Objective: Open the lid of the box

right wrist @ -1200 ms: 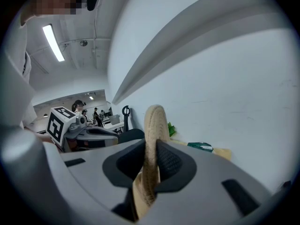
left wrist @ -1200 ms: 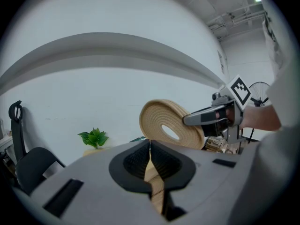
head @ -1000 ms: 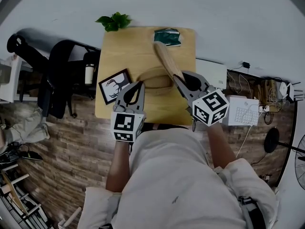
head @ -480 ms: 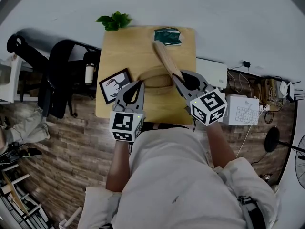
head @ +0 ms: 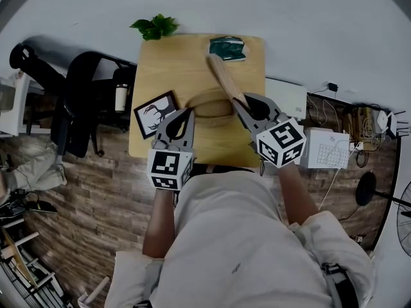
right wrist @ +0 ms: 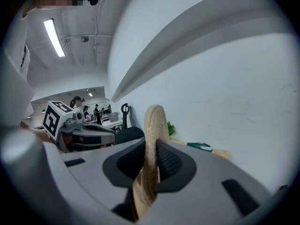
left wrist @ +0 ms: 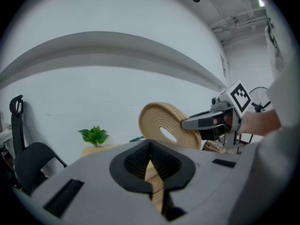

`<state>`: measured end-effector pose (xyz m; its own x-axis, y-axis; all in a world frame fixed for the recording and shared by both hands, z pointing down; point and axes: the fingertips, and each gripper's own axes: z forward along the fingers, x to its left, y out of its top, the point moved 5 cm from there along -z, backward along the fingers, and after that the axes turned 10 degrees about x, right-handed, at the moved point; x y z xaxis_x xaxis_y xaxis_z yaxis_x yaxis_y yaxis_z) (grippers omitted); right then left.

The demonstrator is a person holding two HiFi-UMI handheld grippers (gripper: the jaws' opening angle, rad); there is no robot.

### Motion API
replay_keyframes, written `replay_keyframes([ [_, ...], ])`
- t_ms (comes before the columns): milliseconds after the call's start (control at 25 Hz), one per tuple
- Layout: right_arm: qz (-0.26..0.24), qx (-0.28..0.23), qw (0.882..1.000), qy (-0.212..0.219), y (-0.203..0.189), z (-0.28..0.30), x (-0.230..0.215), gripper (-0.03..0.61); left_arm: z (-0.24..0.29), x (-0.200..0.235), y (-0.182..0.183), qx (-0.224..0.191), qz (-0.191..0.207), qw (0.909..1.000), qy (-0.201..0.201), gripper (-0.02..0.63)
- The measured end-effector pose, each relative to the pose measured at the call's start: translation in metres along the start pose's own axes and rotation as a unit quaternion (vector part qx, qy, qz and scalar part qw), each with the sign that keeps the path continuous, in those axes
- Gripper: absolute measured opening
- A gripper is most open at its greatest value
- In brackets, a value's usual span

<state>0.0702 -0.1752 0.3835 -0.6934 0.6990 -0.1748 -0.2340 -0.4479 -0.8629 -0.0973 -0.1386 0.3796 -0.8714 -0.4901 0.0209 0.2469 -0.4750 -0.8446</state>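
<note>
A round woven box point(head: 209, 106) sits on the wooden table point(head: 167, 69) near its front edge. Its flat woven lid point(head: 225, 79) stands on edge above the box, tilted away to the far side. My right gripper point(head: 237, 106) is shut on the lid's near rim; the rim point(right wrist: 154, 125) runs straight up between the pads in the right gripper view point(right wrist: 151, 149). My left gripper point(head: 190, 113) is shut, its tips at the box's left rim. From the left gripper view point(left wrist: 150, 146) the lid point(left wrist: 164, 125) shows as a ring, with the right gripper point(left wrist: 206, 121) clamped on it.
A framed picture point(head: 154, 115) lies at the table's left front. A green packet point(head: 226, 48) lies at the far right corner, a potted plant point(head: 154, 27) at the far left. A black chair point(head: 83, 101) stands left of the table, a white unit point(head: 286, 98) to the right.
</note>
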Motion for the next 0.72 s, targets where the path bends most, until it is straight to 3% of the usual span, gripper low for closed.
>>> replay_keyframes([
  [720, 0.000, 0.011, 1.000, 0.005, -0.0020, 0.0047, -0.0065, 0.060, 0.0048, 0.0007, 0.0025, 0.006, -0.003, 1.0000, -0.001, 0.008],
])
